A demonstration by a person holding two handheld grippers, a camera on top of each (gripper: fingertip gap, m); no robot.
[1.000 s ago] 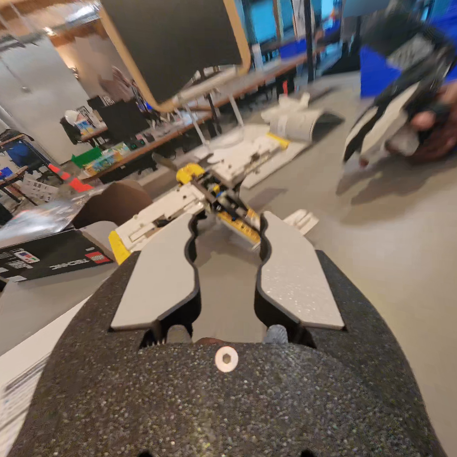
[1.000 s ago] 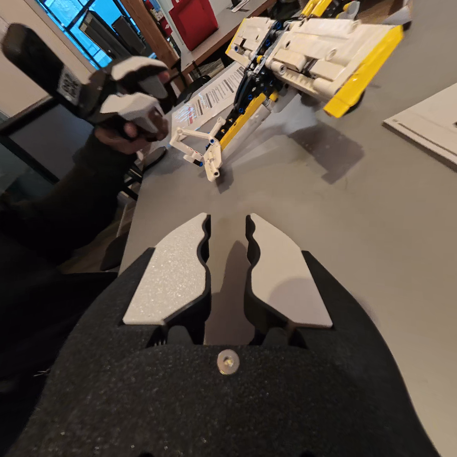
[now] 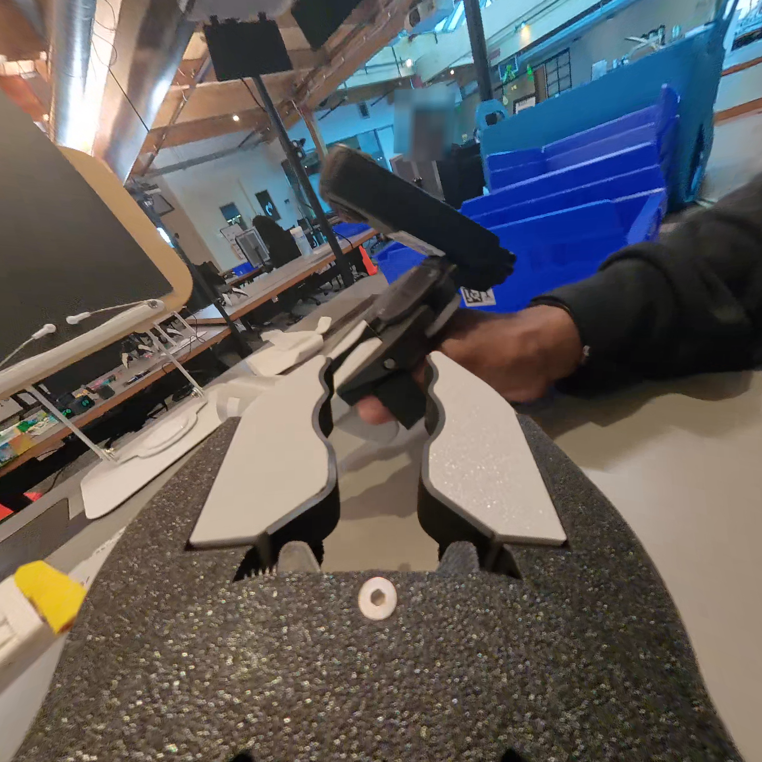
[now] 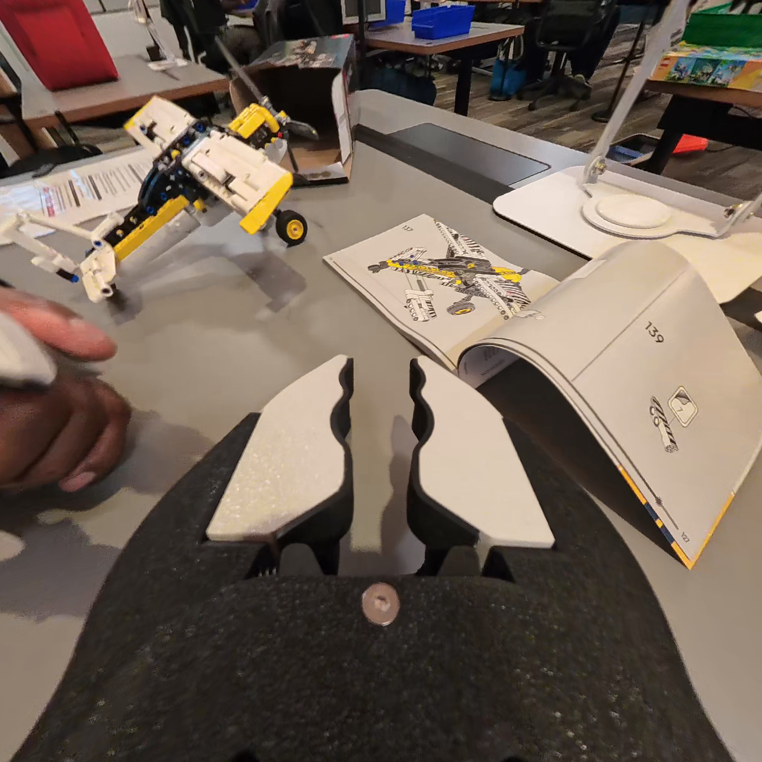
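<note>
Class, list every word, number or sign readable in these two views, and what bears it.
Writing is not quoted; its bearers only.
Open booklet: page numbers.
Printed sheet: blurred.
Dark box: too small.
Colourful box: too small.
Code tag: pattern only.

The room is a large open workshop; wooden beams (image 3: 231, 95) cross the ceiling beside a shiny metal duct (image 3: 74, 70), with small round lights (image 3: 236, 118) set among them; the far walls (image 3: 231, 181) are pale; long wood-edged tables (image 3: 284, 276) run across the space on dark legs; stacked blue bins (image 3: 577, 194) stand to one side; the floor (image 4: 548, 99) has a dark wood pattern; black office chairs (image 4: 577, 37) sit at the far tables.
</note>
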